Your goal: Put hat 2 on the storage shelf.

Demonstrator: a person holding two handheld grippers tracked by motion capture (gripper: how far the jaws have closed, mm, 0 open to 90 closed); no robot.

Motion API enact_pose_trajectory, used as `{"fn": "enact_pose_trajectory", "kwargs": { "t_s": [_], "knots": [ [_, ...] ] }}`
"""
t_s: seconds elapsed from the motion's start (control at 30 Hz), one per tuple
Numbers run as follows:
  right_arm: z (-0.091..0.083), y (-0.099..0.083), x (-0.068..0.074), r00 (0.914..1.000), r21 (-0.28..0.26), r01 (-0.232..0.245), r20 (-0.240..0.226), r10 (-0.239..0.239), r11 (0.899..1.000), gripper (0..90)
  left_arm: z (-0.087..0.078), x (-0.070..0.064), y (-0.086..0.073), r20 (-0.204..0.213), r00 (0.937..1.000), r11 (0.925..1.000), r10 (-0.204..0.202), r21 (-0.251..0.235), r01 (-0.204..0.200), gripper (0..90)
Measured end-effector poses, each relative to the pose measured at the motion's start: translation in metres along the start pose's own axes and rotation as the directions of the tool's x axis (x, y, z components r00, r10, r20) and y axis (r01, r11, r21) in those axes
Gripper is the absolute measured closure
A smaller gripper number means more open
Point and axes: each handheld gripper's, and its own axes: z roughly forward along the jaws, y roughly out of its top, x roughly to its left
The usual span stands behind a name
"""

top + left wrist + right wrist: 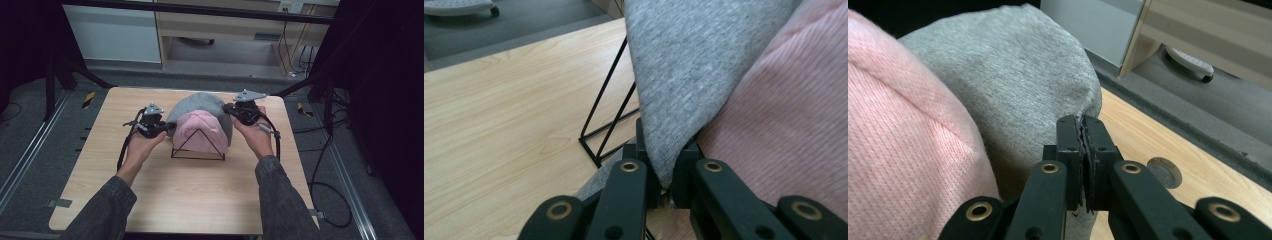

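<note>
A grey knit hat (200, 101) is draped over the back of a pink hat (200, 131). The pink hat sits on a black wire triangle stand (198, 150) at mid-table. My left gripper (167, 127) is at the grey hat's left edge. In the left gripper view my left gripper (664, 170) is shut on a fold of the grey hat (684, 65), with the pink hat (784, 125) to its right and the stand (606, 112) behind. My right gripper (228, 108) is at the hat's right edge. In its own view my right gripper (1083, 132) has its jaws pressed together against the grey hat (1013, 85), whose cloth runs under them.
The wooden table (180, 195) has bare room in front of the stand and at both sides. A round hole (1164, 172) sits in the tabletop near the right gripper. Cables trail from both grippers. Grey floor and a cabinet (220, 25) lie beyond the far edge.
</note>
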Motion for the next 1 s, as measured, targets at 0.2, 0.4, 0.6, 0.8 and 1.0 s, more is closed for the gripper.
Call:
{"fn": "enact_pose_trajectory", "kwargs": {
  "t_s": [0.2,0.4,0.6,0.8,1.0],
  "knots": [
    [0.004,-0.004,0.001,0.9999,0.015,-0.013,-0.002,0.013,1.0,87.4,0.004,0.002,-0.006,0.006,0.9999,0.9997,-0.014,0.018,0.014,86.4],
    [0.006,-0.007,0.001,0.9998,0.028,-0.02,0.001,0.02,0.999,86.9,0.007,0.0,-0.01,0.005,0.9999,0.9993,-0.016,0.034,0.016,86.0],
    [0.007,-0.01,0.002,0.9998,0.034,-0.022,0.001,0.022,0.999,87.0,0.009,0.001,-0.013,0.007,0.9996,0.999,-0.027,0.036,0.027,86.0],
    [0.008,-0.011,0.002,0.9995,0.047,-0.031,0.004,0.031,0.998,85.6,0.01,0.001,-0.016,0.008,0.999,0.9984,-0.043,0.038,0.043,84.2],
    [0.009,-0.013,0.002,0.9993,0.053,-0.036,0.004,0.036,0.998,83.8,0.01,0.002,-0.019,-0.001,0.9983,0.9977,-0.058,0.035,0.058,80.7]
  ]
}}
